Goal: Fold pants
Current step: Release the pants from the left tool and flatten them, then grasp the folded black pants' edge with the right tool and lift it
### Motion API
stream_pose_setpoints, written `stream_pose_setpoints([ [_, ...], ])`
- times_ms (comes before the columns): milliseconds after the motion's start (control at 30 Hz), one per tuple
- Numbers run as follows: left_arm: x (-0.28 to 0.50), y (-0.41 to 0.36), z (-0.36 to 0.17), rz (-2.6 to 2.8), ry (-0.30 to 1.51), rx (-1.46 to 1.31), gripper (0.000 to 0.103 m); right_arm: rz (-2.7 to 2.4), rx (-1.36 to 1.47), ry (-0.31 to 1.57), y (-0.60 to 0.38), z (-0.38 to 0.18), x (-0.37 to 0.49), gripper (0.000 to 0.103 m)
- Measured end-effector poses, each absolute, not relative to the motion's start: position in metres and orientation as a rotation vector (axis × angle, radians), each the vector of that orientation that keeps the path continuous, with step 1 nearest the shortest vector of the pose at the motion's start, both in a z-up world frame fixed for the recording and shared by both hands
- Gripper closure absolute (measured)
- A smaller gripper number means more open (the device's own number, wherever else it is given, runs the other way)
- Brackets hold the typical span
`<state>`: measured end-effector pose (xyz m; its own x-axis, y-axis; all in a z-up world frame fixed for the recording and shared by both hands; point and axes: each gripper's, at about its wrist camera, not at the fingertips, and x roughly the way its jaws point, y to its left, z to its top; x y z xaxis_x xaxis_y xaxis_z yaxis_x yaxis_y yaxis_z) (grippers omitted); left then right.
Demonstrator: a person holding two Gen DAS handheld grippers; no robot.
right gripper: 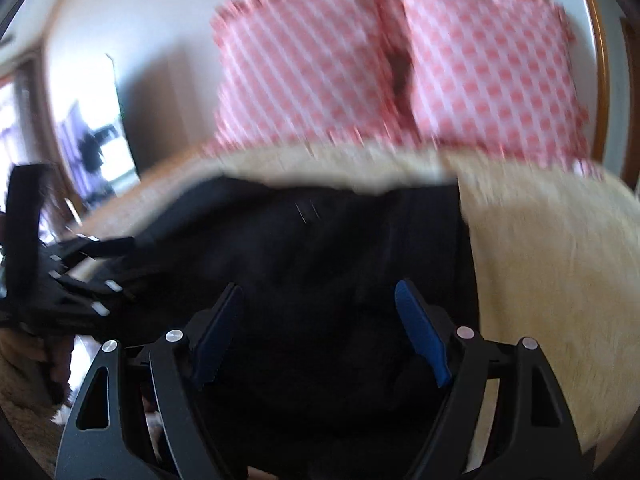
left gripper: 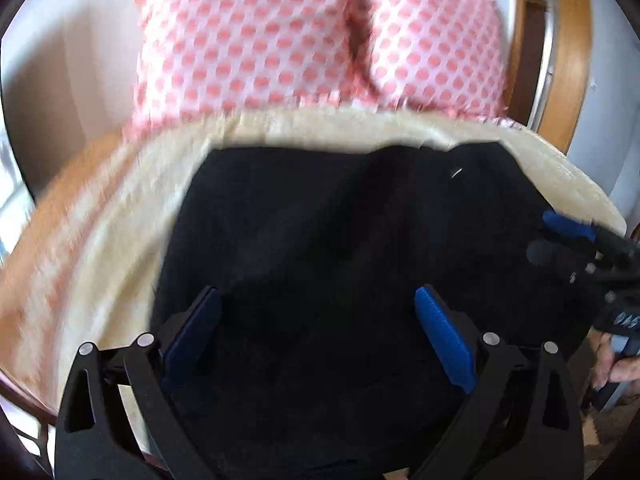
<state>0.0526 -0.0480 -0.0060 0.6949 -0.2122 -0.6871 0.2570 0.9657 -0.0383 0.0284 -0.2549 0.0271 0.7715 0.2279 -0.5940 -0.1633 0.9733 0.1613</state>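
Note:
Black pants [left gripper: 340,220] lie spread on a cream fuzzy blanket [left gripper: 120,220] on a bed. My left gripper [left gripper: 316,290] hovers over their near part, jaws wide open, with nothing pinched between the blue pads [left gripper: 440,332]. At the right edge of the left wrist view, my right gripper [left gripper: 548,240] reaches in over the pants' right side. In the right wrist view the right gripper [right gripper: 320,285] also stands open above the pants [right gripper: 320,240], and the left gripper [right gripper: 132,266] shows blurred at the left.
Two pink-and-white dotted pillows [left gripper: 248,40] [right gripper: 492,68] lean against the wall behind the blanket [right gripper: 552,264]. A wooden door frame [left gripper: 568,60] stands at the right. A person's hand [left gripper: 616,364] holds the right gripper's handle.

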Motion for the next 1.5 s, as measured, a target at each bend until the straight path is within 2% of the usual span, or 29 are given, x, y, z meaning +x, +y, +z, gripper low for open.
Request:
stream_pose_setpoints([
  [167,0.048,-0.038,-0.013,-0.273,0.725,0.03,0.005,0.235,0.13,0.658,-0.261,0.024,0.019,0.023],
  [367,0.038,-0.022,0.009,-0.27,0.631,0.035,0.004,0.246,0.345,0.597,-0.32,0.069,0.036,0.023],
  [633,0.048,-0.008,0.002,-0.264,0.683,-0.021,0.004,0.236,0.451,0.903,-0.358,0.032,0.134,0.023],
  [767,0.048,-0.009,-0.001,-0.266,0.689,-0.003,0.004,0.257,0.462,0.94,-0.357,0.02,0.146,0.023],
  [833,0.05,-0.009,-0.002,-0.266,0.695,-0.002,0.004,0.261,0.446,0.94,-0.355,0.02,0.147,0.029],
  [867,0.05,-0.009,-0.003,-0.265,0.698,-0.004,0.004,0.28,0.434,0.94,-0.351,0.02,0.147,0.036],
  [1067,0.053,-0.009,-0.005,-0.266,0.704,-0.007,0.003,0.279,0.328,0.913,-0.34,0.02,0.146,0.041],
  [1100,0.053,-0.008,-0.005,-0.266,0.703,-0.008,0.003,0.279,0.334,0.907,-0.341,0.021,0.146,0.051],
  [1133,0.053,-0.008,-0.004,-0.267,0.701,-0.011,0.003,0.284,0.332,0.896,-0.339,0.021,0.145,0.055],
  [1200,0.054,-0.006,-0.002,-0.269,0.697,-0.021,0.003,0.283,0.292,0.857,-0.336,0.027,0.14,0.072],
  [1300,0.063,0.008,0.01,-0.272,0.681,-0.071,0.003,0.291,0.179,0.783,-0.322,0.041,0.129,0.084],
  [1500,0.117,0.037,0.028,-0.337,0.75,-0.195,0.006,0.288,0.136,0.788,-0.319,0.042,0.131,0.085],
])
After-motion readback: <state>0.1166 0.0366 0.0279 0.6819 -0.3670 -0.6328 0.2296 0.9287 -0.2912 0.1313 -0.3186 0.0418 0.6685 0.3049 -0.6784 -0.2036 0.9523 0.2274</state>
